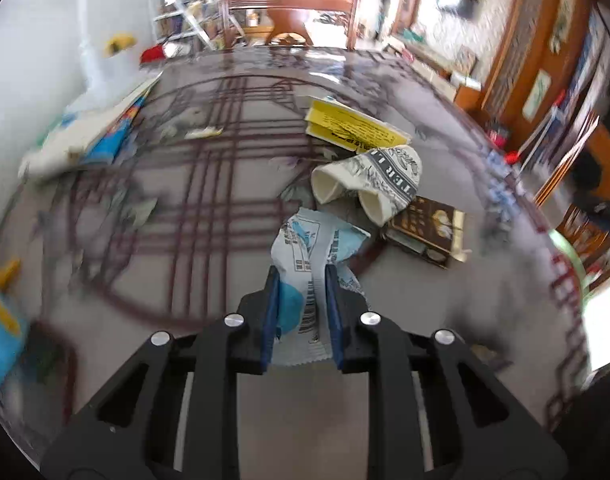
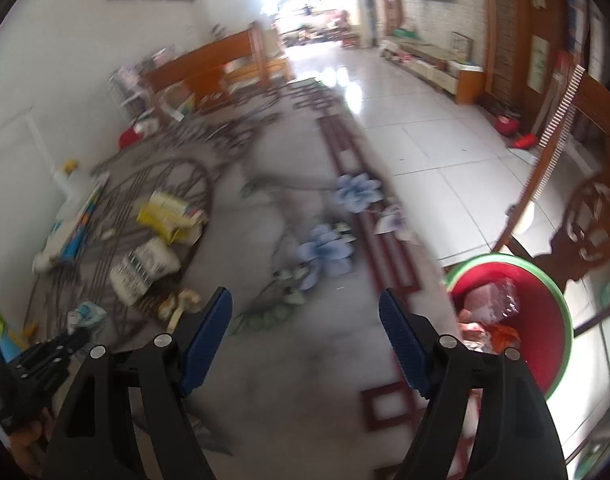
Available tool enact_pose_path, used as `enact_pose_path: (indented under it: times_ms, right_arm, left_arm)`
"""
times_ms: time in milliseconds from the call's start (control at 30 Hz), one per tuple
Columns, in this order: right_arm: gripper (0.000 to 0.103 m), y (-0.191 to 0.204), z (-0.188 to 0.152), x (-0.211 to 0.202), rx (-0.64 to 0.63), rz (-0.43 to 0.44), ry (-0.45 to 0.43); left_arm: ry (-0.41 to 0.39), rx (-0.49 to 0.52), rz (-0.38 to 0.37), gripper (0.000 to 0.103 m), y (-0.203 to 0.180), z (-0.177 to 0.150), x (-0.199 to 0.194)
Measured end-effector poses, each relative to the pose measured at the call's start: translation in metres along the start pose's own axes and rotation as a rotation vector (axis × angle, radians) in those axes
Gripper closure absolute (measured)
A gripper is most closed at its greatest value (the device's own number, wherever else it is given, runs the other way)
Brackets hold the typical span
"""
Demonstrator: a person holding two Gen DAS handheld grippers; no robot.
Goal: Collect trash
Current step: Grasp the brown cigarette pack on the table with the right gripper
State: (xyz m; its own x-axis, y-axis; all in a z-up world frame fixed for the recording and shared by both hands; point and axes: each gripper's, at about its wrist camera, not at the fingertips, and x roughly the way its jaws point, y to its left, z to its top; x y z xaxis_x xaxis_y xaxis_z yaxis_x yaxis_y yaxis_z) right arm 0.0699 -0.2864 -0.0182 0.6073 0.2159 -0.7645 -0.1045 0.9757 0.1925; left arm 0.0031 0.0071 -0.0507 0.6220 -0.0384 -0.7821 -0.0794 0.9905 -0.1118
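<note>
My left gripper [image 1: 302,276] is shut on a crumpled white and blue wrapper [image 1: 317,236], held just above the patterned tabletop [image 1: 209,216]. Beyond it lie a crushed printed paper cup [image 1: 369,184], a flattened yellow box [image 1: 353,128] and a dark brown box [image 1: 425,232]. My right gripper [image 2: 305,300] stands open over bare tabletop with nothing between its fingers. To its right, below the table edge, a red bin with a green rim [image 2: 545,320] holds pink and orange trash. In the right wrist view the left gripper [image 2: 77,332] shows at lower left with the wrapper [image 2: 85,316].
Blue and white packaging [image 1: 105,136] lies along the table's left side by the wall. A carved wooden chair [image 2: 585,208] stands right of the bin. A wooden bench [image 1: 289,4] sits past the far end. White floor tiles [image 2: 445,140] stretch to the right.
</note>
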Motion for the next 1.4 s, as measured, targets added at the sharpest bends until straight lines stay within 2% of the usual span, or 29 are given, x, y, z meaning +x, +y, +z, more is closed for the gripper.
enact_pose_path:
  times_ms: [67, 167, 200, 300, 367, 467, 533, 667, 900, 1133, 1233, 1400]
  right_arm:
    - [0.029, 0.021, -0.001, 0.012, -0.069, 0.024, 0.039]
    - [0.029, 0.055, -0.005, 0.024, -0.200, 0.048, 0.067]
    - [0.029, 0.064, -0.007, 0.027, -0.236, 0.055, 0.073]
    - [0.029, 0.095, -0.012, 0.039, -0.347, 0.099, 0.100]
    - [0.029, 0.116, -0.012, 0.051, -0.423, 0.130, 0.117]
    - [0.022, 0.136, -0.011, 0.068, -0.515, 0.126, 0.124]
    - [0.022, 0.143, -0.011, 0.082, -0.552, 0.125, 0.151]
    - [0.022, 0.143, -0.012, 0.107, -0.560, 0.101, 0.208]
    - [0.022, 0.135, 0.000, 0.123, -0.462, 0.170, 0.237]
    - [0.024, 0.145, -0.006, 0.128, -0.501, 0.180, 0.268]
    - [0.030, 0.148, -0.010, 0.128, -0.524, 0.178, 0.276]
    - [0.048, 0.148, -0.012, 0.127, -0.506, 0.209, 0.300]
  left_arm:
    - [0.032, -0.104, -0.053, 0.082, 0.015, -0.016, -0.001]
    - [0.091, -0.172, -0.077, 0.082, 0.027, -0.025, 0.010]
    - [0.089, -0.185, -0.094, 0.082, 0.031, -0.025, 0.011]
    - [0.064, -0.162, -0.074, 0.082, 0.031, -0.023, 0.007]
    - [0.066, -0.161, -0.095, 0.082, 0.031, -0.023, 0.007]
    - [0.062, -0.160, -0.115, 0.082, 0.031, -0.024, 0.005]
    - [0.043, -0.140, -0.103, 0.082, 0.029, -0.022, 0.002]
    - [0.019, -0.120, -0.092, 0.081, 0.028, -0.020, -0.002]
    - [0.003, -0.100, -0.083, 0.081, 0.024, -0.018, -0.003]
    - [0.008, -0.103, -0.076, 0.081, 0.026, -0.017, -0.001]
    - [0.009, -0.103, -0.074, 0.081, 0.025, -0.017, -0.001]
    - [0.012, -0.107, -0.070, 0.081, 0.026, -0.017, 0.001]
